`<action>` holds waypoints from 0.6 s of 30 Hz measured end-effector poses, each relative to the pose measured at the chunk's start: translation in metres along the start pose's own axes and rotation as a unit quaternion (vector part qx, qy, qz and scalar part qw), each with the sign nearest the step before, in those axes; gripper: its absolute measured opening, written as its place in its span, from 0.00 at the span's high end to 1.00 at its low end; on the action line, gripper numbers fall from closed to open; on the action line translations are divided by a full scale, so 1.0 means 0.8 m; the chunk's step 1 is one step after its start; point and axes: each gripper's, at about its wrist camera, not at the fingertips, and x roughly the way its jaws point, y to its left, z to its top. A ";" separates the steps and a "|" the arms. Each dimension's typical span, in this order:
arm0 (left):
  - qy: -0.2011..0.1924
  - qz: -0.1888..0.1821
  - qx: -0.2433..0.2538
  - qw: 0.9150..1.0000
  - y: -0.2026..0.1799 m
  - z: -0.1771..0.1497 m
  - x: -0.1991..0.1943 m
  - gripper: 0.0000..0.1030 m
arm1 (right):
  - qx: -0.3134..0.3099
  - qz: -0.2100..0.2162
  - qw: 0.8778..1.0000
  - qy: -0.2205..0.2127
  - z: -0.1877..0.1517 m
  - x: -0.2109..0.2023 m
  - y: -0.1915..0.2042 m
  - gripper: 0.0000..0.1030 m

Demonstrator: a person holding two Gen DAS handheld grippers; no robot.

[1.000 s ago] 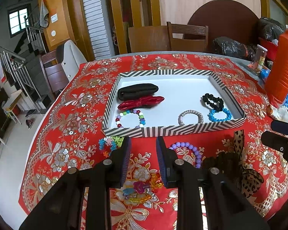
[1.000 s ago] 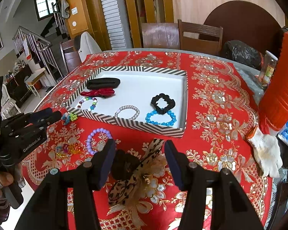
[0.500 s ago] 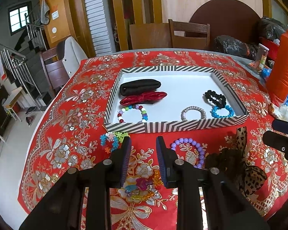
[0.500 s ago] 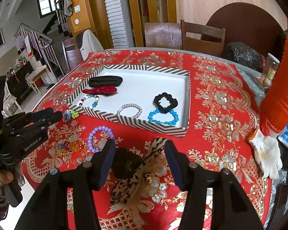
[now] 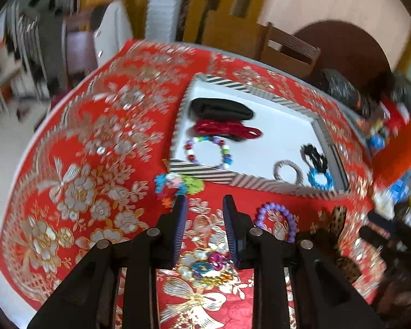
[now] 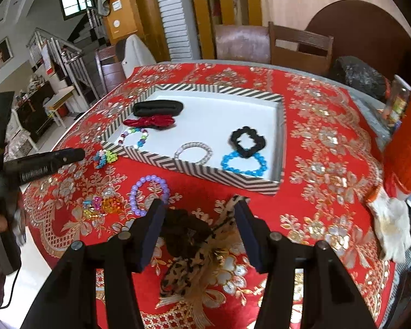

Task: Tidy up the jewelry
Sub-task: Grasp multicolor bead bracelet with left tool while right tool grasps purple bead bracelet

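Observation:
A striped tray [image 6: 205,168] [image 5: 205,174] holds a black pouch [image 6: 158,107], a red bow [image 6: 149,121], a mixed-bead bracelet [image 5: 208,152], a silver bracelet [image 6: 193,152], a black scrunchie [image 6: 247,139] and a blue bracelet [image 6: 243,164]. On the red cloth in front lie a pastel bead cluster [image 5: 178,183], a purple bracelet [image 6: 150,193] [image 5: 276,220], a colourful gem bracelet [image 5: 205,267] [image 6: 102,205] and a leopard bow with a black scrunchie [image 6: 194,244]. My left gripper [image 5: 204,205] is open above the gem bracelet. My right gripper [image 6: 198,208] is open over the leopard bow.
An orange container [image 6: 408,148] and a white glove [image 6: 390,226] sit at the right of the table. Black bags [image 6: 359,74] and wooden chairs [image 6: 298,46] stand at the far side. The table edge falls away to the left.
The left gripper has swung left and tilted, so its view is blurred and the tray now sits to the right. The right gripper has barely moved. Both stay open.

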 end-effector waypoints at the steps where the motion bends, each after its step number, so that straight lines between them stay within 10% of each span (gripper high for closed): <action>1: 0.002 -0.001 -0.009 1.000 0.006 0.002 0.001 0.64 | -0.003 0.006 1.000 0.003 0.003 0.005 0.002 0.46; 18: 0.057 0.003 -0.067 0.996 0.061 0.011 0.079 0.60 | -0.053 0.013 0.996 0.076 0.022 0.121 0.043 0.46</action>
